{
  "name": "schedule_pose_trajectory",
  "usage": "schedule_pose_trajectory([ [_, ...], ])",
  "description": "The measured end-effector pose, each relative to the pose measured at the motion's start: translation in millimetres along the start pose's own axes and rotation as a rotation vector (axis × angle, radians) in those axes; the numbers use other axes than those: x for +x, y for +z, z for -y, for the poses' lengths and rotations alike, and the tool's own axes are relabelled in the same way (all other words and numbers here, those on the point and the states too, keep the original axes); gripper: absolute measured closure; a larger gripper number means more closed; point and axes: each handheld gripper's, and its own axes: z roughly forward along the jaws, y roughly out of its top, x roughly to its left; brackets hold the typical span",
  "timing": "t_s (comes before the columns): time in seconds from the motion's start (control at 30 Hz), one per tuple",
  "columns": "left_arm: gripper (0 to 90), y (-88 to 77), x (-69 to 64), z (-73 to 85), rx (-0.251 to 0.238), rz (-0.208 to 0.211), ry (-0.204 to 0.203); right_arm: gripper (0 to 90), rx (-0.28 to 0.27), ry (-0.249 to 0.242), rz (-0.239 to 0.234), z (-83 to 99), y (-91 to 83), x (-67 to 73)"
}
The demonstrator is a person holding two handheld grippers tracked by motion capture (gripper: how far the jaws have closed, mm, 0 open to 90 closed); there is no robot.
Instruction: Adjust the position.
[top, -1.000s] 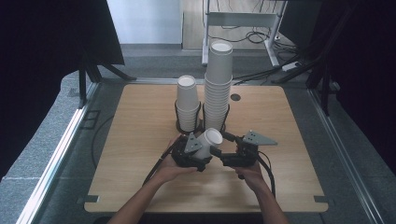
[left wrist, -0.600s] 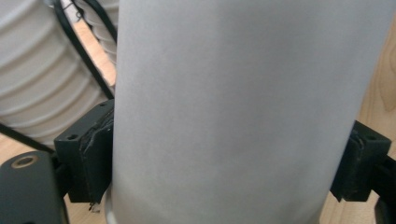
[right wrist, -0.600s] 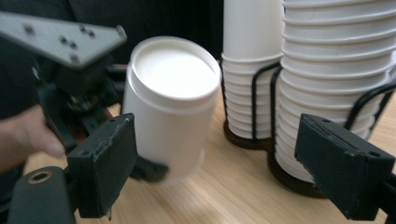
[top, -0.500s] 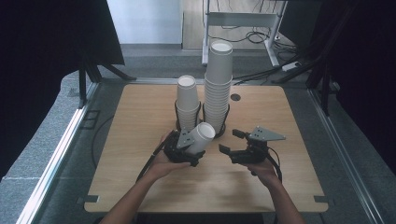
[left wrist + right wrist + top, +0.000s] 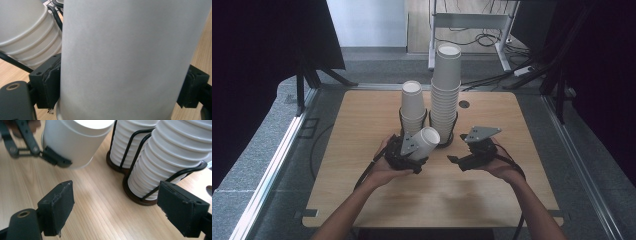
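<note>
Clearly a light item: single white paper cup (image 5: 427,141), thin-walled, empty as far as visible, held clear of the bench (image 5: 362,130) just in front of the two cup stacks. Judged easy to crush or oval under a hard squeeze; smooth coated wall likely a little slippery against rubber pads. Best taken across the mid-wall, both pads square on opposite sides, with moderate pressure; rim judged the stiffest part, base next.

Left hand-held gripper (image 5: 408,156): clamped on the cup, pads (image 5: 51,80) pressed flat on both sides of the wall in the left gripper view, no visible denting.

Right hand-held gripper (image 5: 458,162): jaws spread wide, nothing between them, bare bench seen past the pads (image 5: 58,207) in the right gripper view. Positioned to the right of the held cup, apart from it.

Orientation of cup: tilted, not upright. Long axis running from the base near the left hand-held gripper up and away to the open mouth, which faces the stacks and slightly right in the high view. Mouth end higher than base.

Surroundings: short stack (image 5: 412,107) and tall stack (image 5: 446,95), each seated in a black wire holder (image 5: 136,143) on a round dark base. Held cup close to the short stack; contact cannot be confirmed.
</note>
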Motion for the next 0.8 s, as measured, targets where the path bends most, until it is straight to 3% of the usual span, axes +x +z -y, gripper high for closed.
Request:
schedule_pose_trajectory([
  [0.03,12.1,0.0,0.0,0.0,0.0,0.0,0.0,14.2,0.0,0.0,0.0,0.0,0.0,0.0],
  [0.07,12.1,1.2,-1.0,-0.6,0.004,-0.003,0.009,14.3,0.049,-0.051,-0.003,-7.0,1.2,0.2],
  [0.13,12.1,4.8,-4.8,-2.1,0.024,-0.011,0.047,14.3,0.107,-0.1,-0.013,-13.7,3.2,0.8],
  [0.17,12.1,4.8,-4.8,-2.1,0.024,-0.011,0.047,14.3,0.107,-0.1,-0.013,-13.7,3.2,0.8],
  [0.2,12.1,7.7,-7.7,-2.7,0.034,-0.016,0.065,14.3,0.162,-0.141,-0.022,-19.6,6.4,1.8],
  [0.23,12.1,7.7,-7.7,-2.7,0.034,-0.016,0.065,14.3,0.162,-0.141,-0.022,-19.6,6.4,1.8],
  [0.27,12.1,9.8,-10.0,-2.9,0.046,-0.024,0.081,14.3,0.206,-0.165,-0.032,-23.8,9.9,2.4],
  [0.4,12.1,11.8,-13.0,-2.7,0.055,-0.027,0.098,14.2,0.244,-0.183,-0.059,-25.8,16.6,2.6],
  [0.8,12.1,27.6,-26.7,-2.4,0.092,-0.018,0.15,13.8,0.332,-0.228,-0.075,-30.0,30.7,0.9],
])
